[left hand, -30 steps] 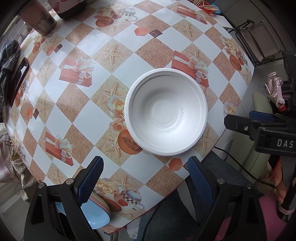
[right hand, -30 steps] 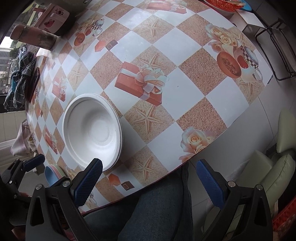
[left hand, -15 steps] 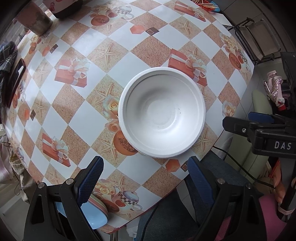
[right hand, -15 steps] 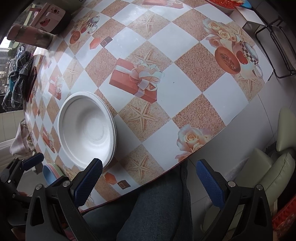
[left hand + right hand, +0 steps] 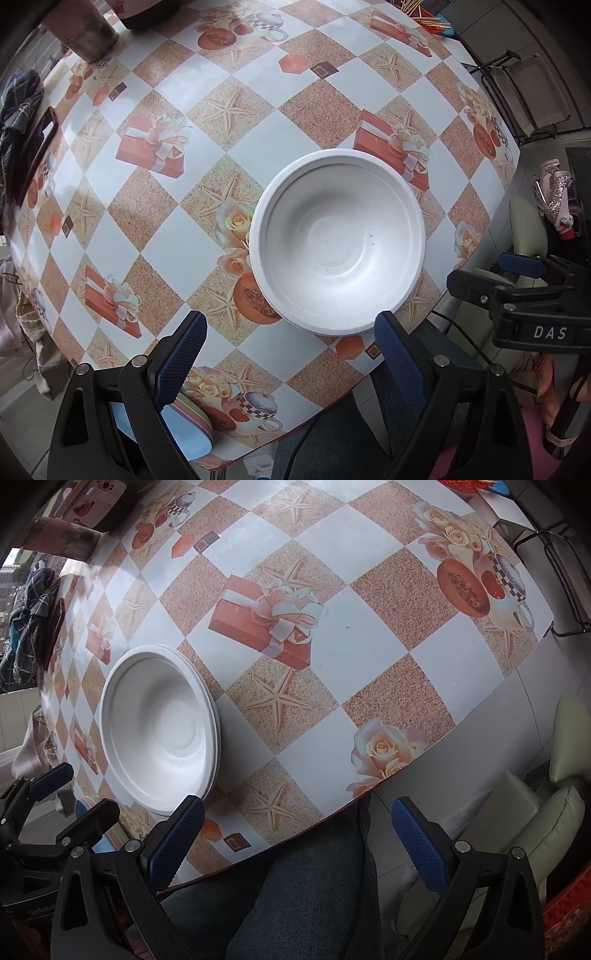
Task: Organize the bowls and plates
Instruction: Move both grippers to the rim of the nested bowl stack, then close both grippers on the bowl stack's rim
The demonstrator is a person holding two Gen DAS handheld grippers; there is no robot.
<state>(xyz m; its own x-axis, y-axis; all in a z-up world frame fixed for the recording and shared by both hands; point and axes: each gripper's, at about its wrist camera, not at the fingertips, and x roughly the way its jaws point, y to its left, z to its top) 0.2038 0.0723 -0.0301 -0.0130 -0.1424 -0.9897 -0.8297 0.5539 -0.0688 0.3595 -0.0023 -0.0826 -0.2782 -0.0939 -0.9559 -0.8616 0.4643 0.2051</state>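
Observation:
A white bowl (image 5: 338,242) sits upright on the patterned table near its front edge; its rim looks doubled, like stacked bowls, in the right wrist view (image 5: 159,727). My left gripper (image 5: 290,349) is open and empty, just above and in front of the bowl. My right gripper (image 5: 297,830) is open and empty, over the table's front edge to the right of the bowl. The right gripper also shows in the left wrist view (image 5: 517,277), and the left gripper in the right wrist view (image 5: 55,794).
A blue striped dish (image 5: 184,428) lies at the front left corner under my left finger. A metal cup (image 5: 79,31) and a phone (image 5: 35,155) stand at the far left. The person's knee (image 5: 303,897) is below the table edge. A folding chair (image 5: 524,92) stands right.
The left gripper has drifted a little, with the bowl shifting slightly in its view. The right gripper has moved toward the table and leftward. Both stay open.

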